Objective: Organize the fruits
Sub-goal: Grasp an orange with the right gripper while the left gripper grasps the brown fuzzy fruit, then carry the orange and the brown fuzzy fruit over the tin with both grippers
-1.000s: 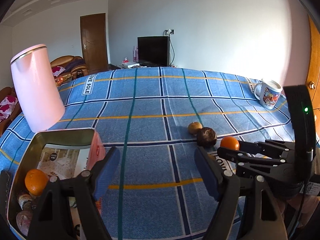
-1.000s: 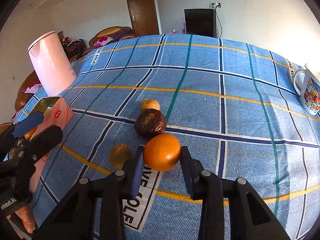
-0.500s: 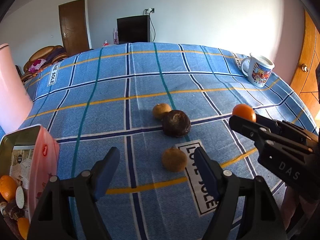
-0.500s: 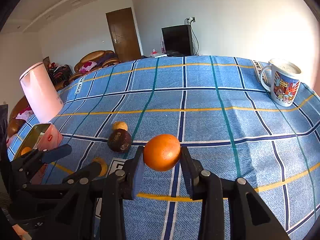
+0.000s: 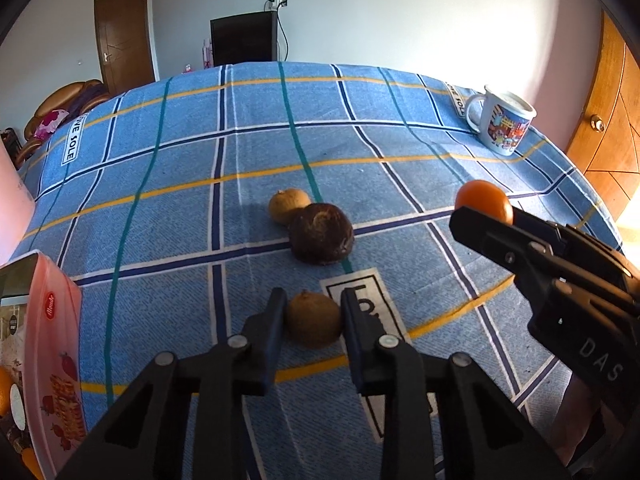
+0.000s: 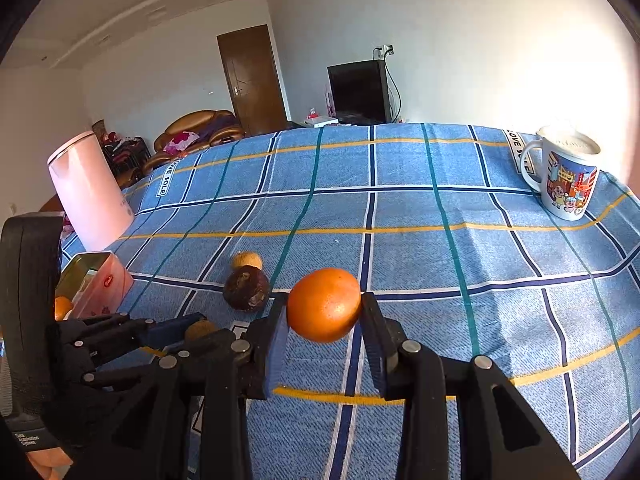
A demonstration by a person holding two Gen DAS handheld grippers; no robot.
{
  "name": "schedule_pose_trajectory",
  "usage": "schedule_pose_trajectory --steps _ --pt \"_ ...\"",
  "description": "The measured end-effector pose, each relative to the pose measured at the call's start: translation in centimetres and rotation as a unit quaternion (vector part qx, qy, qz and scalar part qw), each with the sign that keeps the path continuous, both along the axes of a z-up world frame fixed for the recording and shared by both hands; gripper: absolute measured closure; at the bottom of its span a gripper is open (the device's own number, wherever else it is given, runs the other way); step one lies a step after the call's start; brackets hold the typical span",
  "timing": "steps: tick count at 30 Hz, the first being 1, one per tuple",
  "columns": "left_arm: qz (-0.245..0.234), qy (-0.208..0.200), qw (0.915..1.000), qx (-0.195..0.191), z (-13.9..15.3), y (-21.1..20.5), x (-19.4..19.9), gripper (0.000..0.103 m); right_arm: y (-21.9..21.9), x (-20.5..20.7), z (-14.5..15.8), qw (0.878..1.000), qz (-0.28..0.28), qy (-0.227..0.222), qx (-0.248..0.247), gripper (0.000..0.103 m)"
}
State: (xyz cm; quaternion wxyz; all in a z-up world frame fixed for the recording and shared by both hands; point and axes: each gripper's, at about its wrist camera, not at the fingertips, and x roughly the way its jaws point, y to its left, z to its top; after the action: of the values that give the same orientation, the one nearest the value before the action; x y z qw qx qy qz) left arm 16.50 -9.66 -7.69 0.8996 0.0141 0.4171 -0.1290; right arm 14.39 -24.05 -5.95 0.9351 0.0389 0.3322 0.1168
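Observation:
My left gripper (image 5: 314, 312) has closed on a small brown fruit (image 5: 314, 324) that rests on the blue checked cloth (image 5: 248, 152). My right gripper (image 6: 324, 312) is shut on an orange (image 6: 324, 304) and holds it above the cloth; it also shows in the left wrist view (image 5: 484, 204). A dark brown fruit (image 5: 321, 234) and a tan fruit (image 5: 288, 205) lie touching, just beyond my left gripper. A pink tin box (image 5: 52, 356) with oranges inside sits at the left edge.
A picture mug (image 6: 568, 176) stands at the far right of the table. A pink kettle (image 6: 90, 192) stands at the far left. The pink box also shows in the right wrist view (image 6: 100, 284). A wooden door (image 5: 608, 120) is beyond the right edge.
My left gripper moved forward and closed around the small brown fruit. My right gripper kept hold of the orange and lifted it higher above the cloth.

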Motion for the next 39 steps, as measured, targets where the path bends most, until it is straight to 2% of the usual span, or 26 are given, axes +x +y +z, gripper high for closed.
schedule_pose_trajectory --steps 6,16,25,39 --pt "0.013 -0.044 0.9989 -0.003 1.2 0.5 -1.1 0.074 0.0 -0.8 0.6 1.000 0.008 -0.024 0.004 0.066" --pt "0.037 -0.095 0.9948 0.006 2.3 0.9 -2.2 0.074 0.2 -1.7 1.2 0.998 0.017 -0.056 0.007 0.066" --pt "0.054 -0.144 0.9881 0.008 3.3 1.3 -3.8 0.074 0.2 -3.0 1.9 0.995 0.017 -0.094 0.004 0.066" --pt "0.070 -0.199 0.9774 0.012 4.2 1.4 -5.6 0.074 0.6 -5.1 2.8 0.988 0.018 -0.155 -0.006 0.066"
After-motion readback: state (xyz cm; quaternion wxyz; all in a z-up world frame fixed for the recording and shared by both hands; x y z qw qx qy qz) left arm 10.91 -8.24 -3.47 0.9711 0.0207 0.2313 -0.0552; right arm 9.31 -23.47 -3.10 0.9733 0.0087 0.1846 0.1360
